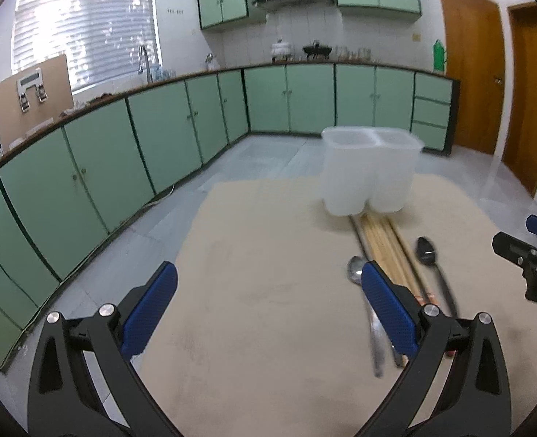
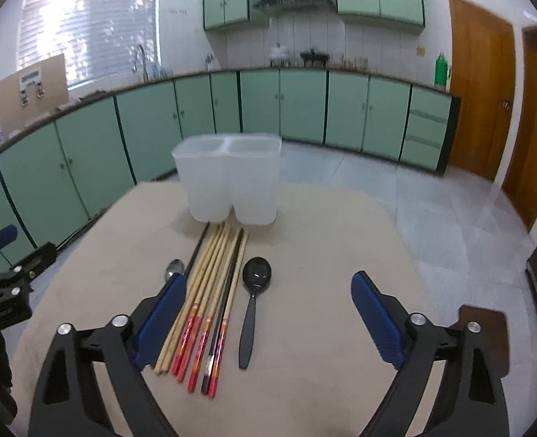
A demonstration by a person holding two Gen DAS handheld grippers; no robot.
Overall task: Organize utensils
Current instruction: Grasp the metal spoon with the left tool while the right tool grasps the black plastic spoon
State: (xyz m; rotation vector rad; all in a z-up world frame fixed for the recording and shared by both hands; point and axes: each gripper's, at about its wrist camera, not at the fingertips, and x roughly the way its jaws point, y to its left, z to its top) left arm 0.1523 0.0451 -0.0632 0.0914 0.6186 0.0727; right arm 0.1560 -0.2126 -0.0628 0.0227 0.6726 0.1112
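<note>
A translucent white two-compartment holder [image 2: 228,178] stands at the far side of the beige table [image 2: 323,255]; it also shows in the left wrist view [image 1: 370,171]. In front of it lie several chopsticks [image 2: 210,291], a black spoon [image 2: 254,291] to their right and a metal spoon [image 2: 173,269] to their left. In the left wrist view the chopsticks [image 1: 388,251], black spoon [image 1: 428,255] and metal spoon [image 1: 356,271] lie to the right. My left gripper [image 1: 268,298] is open and empty above bare table. My right gripper [image 2: 268,309] is open and empty above the black spoon's handle.
Green cabinets [image 2: 122,153] line the walls beyond the table. Wooden doors [image 2: 483,83] stand at the right. A brown object [image 2: 487,342] sits off the table's right edge. The right gripper shows at the right edge of the left wrist view [image 1: 534,255].
</note>
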